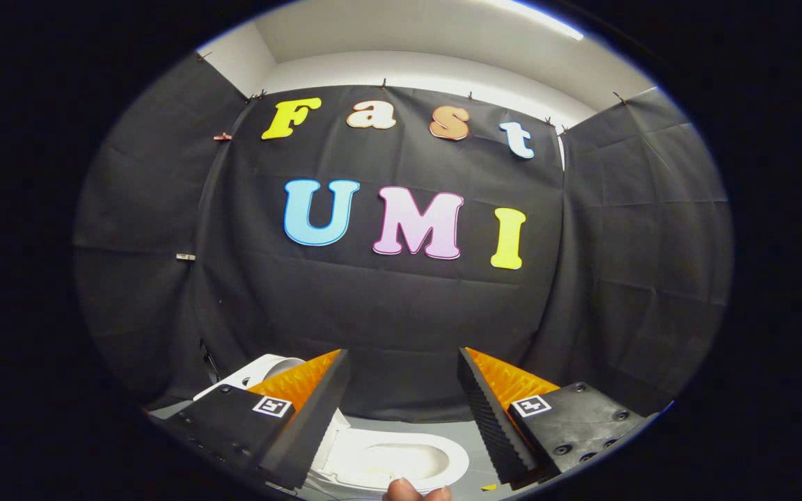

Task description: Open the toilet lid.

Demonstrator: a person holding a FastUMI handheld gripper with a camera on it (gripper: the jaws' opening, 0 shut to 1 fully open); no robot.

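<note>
My gripper is open, its two black-and-orange fingers wide apart with nothing between them. It is held high and points at the black cloth wall. Low down between the fingers lies the white toilet, seen from above, with the oval seat ring and the hollow of the bowl uncovered. A white rounded part rises behind the left finger at the toilet's far-left end; I cannot tell whether it is the lid or the tank. The fingers touch no part of the toilet.
Black cloth walls close the booth on three sides close behind the toilet. A grey floor shows around the bowl. A person's fingertip shows just below the bowl, by the gripper's base.
</note>
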